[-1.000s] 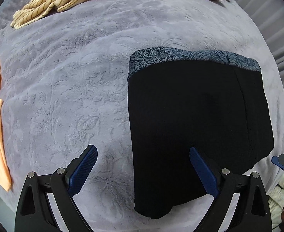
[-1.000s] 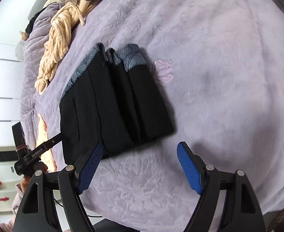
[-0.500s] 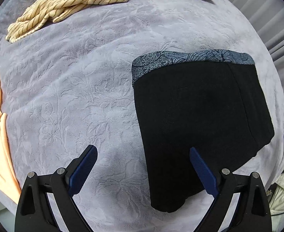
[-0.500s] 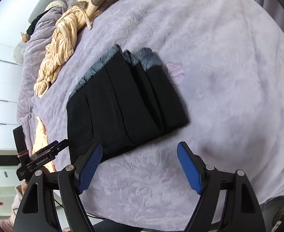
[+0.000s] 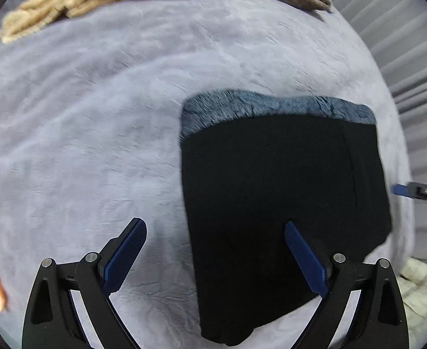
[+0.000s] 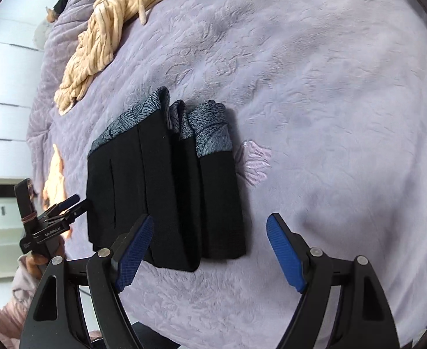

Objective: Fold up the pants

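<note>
- Pants (image 5: pixel 283 203), black with a blue-grey leaf-patterned waistband (image 5: pixel 274 107), lie on the lavender embossed bedspread (image 5: pixel 97 133) as a compact folded bundle, toward the edge of the bed nearest the person.
- From the right wrist view the pants (image 6: pixel 167 192) show several stacked layers along the side, with three rolls of patterned band at the far end, so the garment looks folded over more than once.
- Judging by that, the folding looks essentially done; what may be left is only squaring the edges or moving the bundle aside.
- Left tool (image 5: pixel 215 257) hovers over the near end of the bundle with its blue pads wide apart; one pad is over bare bedspread, the other over the black cloth, and nothing is clamped between them.
- Right tool (image 6: pixel 209 251) is likewise spread wide and empty, its left pad over the near corner of the bundle and the right one over bare bedspread.
- Whether either pad actually touches the cloth cannot be told.
- Other clothing waits nearby: a striped cream garment (image 6: pixel 97 46) heaped at the far side of the bed, and an orange piece (image 6: pixel 53 174) beyond the pants at the bed's edge.
</note>
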Available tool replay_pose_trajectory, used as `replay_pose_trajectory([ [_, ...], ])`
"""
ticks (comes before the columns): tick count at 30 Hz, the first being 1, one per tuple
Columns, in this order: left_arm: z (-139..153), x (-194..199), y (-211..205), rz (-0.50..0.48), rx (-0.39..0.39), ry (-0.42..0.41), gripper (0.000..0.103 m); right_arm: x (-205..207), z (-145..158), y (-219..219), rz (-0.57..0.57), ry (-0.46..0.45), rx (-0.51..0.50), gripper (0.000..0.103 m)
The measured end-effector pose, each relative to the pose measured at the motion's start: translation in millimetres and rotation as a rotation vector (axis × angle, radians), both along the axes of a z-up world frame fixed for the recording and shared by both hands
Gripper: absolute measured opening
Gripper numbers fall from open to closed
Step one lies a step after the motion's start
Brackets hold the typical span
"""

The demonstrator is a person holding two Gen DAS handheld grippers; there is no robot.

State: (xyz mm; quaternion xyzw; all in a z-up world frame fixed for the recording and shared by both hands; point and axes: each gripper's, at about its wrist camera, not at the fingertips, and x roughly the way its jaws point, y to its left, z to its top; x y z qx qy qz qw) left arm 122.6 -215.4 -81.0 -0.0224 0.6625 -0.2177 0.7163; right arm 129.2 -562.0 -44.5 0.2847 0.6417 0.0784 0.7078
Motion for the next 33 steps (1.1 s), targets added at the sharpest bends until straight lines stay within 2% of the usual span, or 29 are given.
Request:
replay_pose_trajectory([
  [3,-21,5,1,-0.027,-0.041,0.062,0.097,11,-22,-2,0.052,0.012,0.081,0.085],
  [7,-35,13,-4,-0.009,-0.146,0.112,0.097,21,-49,-1,0.076,0.023,0.172,0.085],
  [9,-43,17,-9,0.006,-0.175,0.121,0.103,26,-57,2,0.075,0.006,0.245,0.085],
  [13,-56,22,-23,0.022,-0.211,0.111,0.103,37,-81,9,0.057,0.023,0.312,0.087],
  [16,-50,13,-29,0.042,-0.192,0.084,0.102,42,-100,14,0.006,0.077,0.327,0.087],
  [17,-43,7,-32,0.046,-0.193,0.066,0.098,42,-102,14,-0.017,0.078,0.327,0.087],
  [18,-37,5,-34,0.043,-0.193,0.046,0.089,41,-101,15,-0.03,0.078,0.324,0.085],
  [19,-30,1,-35,0.034,-0.191,0.027,0.08,39,-96,16,-0.033,0.073,0.329,0.075],
  [20,-23,-1,-36,0.029,-0.194,0.015,0.074,36,-91,17,-0.034,0.066,0.326,0.071],
  [21,-15,-3,-36,0.027,-0.201,0.004,0.064,33,-85,18,-0.033,0.058,0.325,0.063],
  [22,-8,-5,-35,0.03,-0.206,0.001,0.059,29,-77,19,-0.037,0.045,0.335,0.054],
  [24,4,-4,-33,0.039,-0.221,0.0,0.057,21,-62,18,-0.061,0.022,0.37,0.046],
  [25,10,-6,-30,0.04,-0.228,-0.005,0.056,19,-57,20,-0.071,0.016,0.382,0.046],
  [29,38,-18,-8,0.05,-0.219,-0.033,0.056,8,-20,44,-0.054,-0.032,0.394,0.046],
  [33,61,-34,38,0.093,-0.221,-0.047,0.056,3,6,79,-0.018,-0.057,0.423,0.046],
])
